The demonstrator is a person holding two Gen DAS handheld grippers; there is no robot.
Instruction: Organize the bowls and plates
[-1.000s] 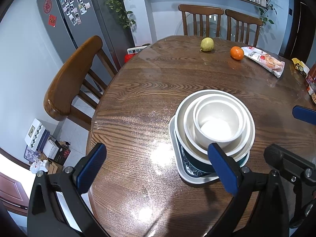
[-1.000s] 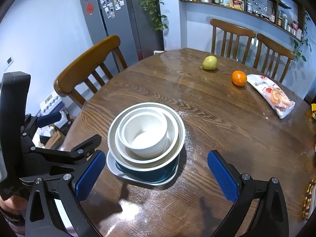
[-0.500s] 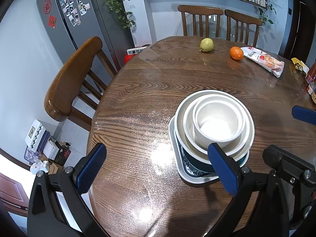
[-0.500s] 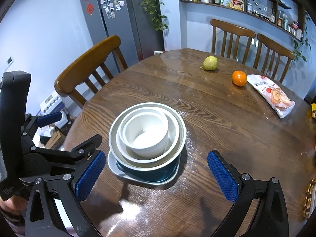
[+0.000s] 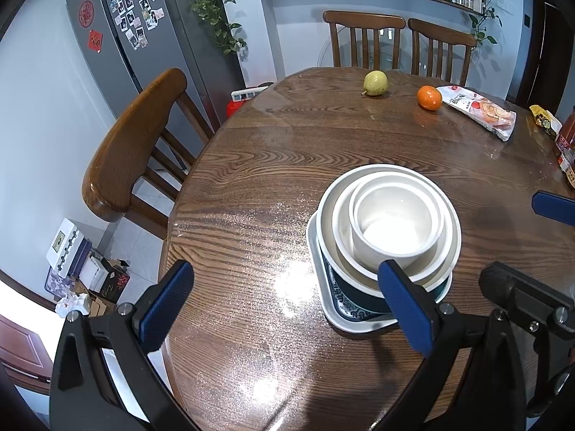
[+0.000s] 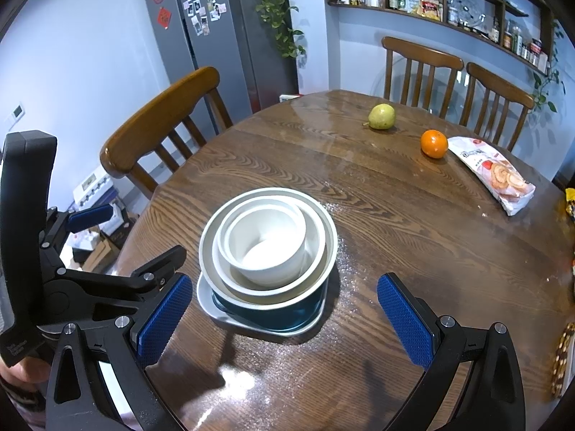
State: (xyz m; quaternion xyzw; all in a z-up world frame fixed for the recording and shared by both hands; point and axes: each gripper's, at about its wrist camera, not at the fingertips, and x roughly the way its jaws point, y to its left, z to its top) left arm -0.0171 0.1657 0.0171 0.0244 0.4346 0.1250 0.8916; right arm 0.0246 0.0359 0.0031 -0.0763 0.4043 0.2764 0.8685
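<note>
I count three nested bowls (image 6: pixel 267 248) on one plate (image 6: pixel 219 310), near table (image 6: pixel 413 251) edge. Left gripper (image 5: pixel 287 303) and right gripper (image 6: pixel 284 318) both spread wide, empty. One pear (image 6: pixel 382 116), one orange (image 6: pixel 434 143) far side.

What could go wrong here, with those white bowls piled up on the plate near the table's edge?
The small white bowl sits off-centre and looks tilted inside the nested white bowls; a nudge might rattle or tip it. The stack rests on a squarish white plate close to the round wooden table's near edge, so a push could slide it off. The open left gripper has one finger right at the stack and might bump it.
</note>
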